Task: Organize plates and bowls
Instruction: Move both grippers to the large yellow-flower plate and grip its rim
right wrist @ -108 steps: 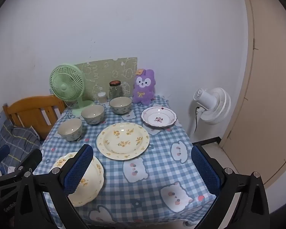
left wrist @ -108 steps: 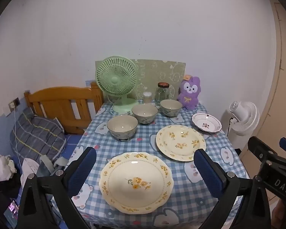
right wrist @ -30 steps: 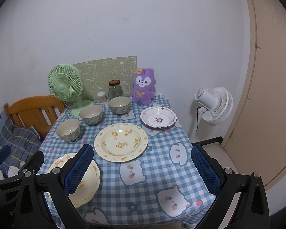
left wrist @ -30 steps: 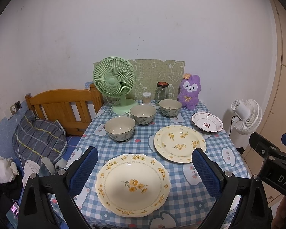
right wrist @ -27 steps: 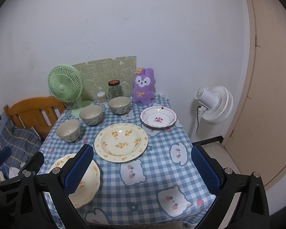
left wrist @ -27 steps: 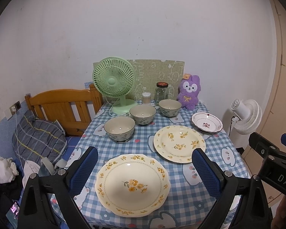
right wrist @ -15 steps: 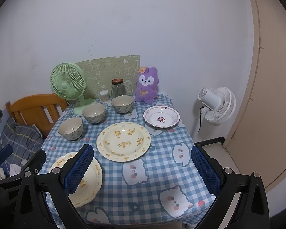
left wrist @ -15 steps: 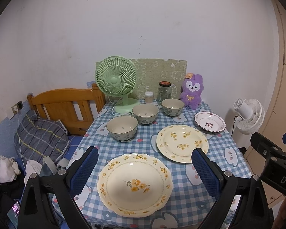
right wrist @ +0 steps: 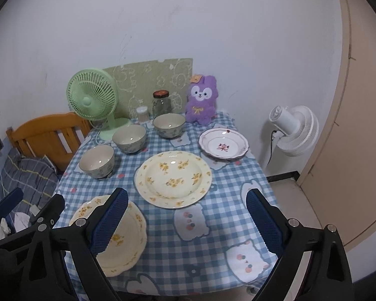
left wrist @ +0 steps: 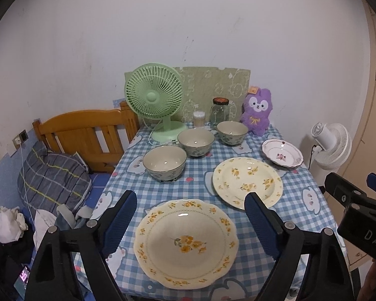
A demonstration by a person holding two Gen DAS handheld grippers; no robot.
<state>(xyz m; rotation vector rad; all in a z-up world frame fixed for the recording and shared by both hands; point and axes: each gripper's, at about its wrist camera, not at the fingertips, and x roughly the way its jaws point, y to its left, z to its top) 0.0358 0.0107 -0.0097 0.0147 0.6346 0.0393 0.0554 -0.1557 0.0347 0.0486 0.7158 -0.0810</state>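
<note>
Left gripper (left wrist: 190, 222), right gripper (right wrist: 186, 222) both wide, empty, jaws just narrowed slightly versus earlier; scalloped plate (left wrist: 185, 243) lower centre on table (left wrist: 310, 208), unmoved.

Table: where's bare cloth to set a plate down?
Free: the near right corner, right of the scalloped plate and below the round yellow plate. Crowded: back edge, with bowls, green fan, jar, plush.
</note>
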